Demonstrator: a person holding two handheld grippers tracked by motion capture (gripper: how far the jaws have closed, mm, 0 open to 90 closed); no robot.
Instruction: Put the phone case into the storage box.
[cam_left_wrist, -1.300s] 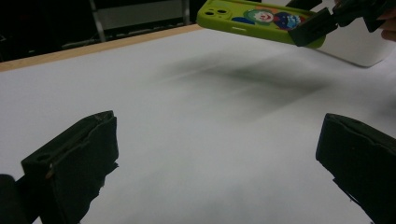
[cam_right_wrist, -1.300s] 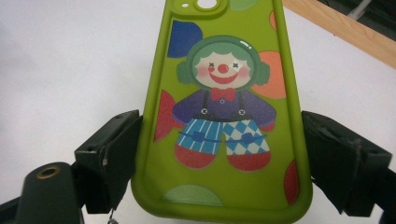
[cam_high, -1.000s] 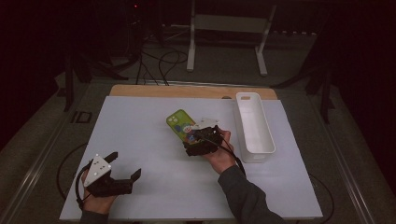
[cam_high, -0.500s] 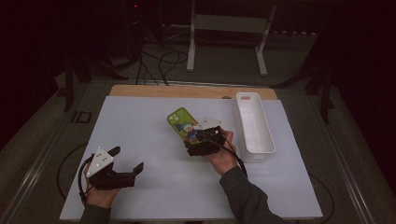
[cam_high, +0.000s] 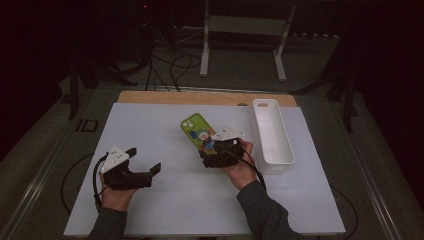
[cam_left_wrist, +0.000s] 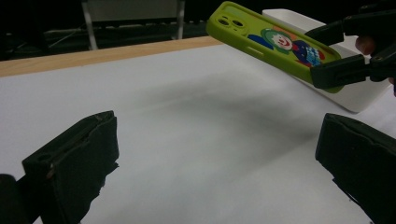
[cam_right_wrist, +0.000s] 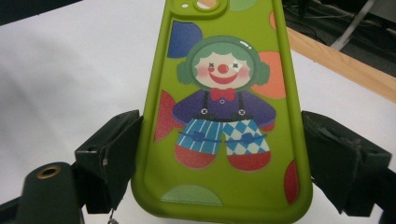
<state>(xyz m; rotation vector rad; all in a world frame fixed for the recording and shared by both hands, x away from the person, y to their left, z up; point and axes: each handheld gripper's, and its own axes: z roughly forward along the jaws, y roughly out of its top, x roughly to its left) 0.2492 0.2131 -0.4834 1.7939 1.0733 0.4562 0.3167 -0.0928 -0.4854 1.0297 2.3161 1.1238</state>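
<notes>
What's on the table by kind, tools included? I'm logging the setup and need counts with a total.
Phone case: 1, green, held by the right tool
Tray: 1, white
Tools: 2, with the left tool open and holding nothing
Total: 4

Counter (cam_high: 165, 135) bare from 9 to 12 o'clock of phone case (cam_high: 198, 132); white bin (cam_high: 272, 137) blocks 3 o'clock side.
</notes>
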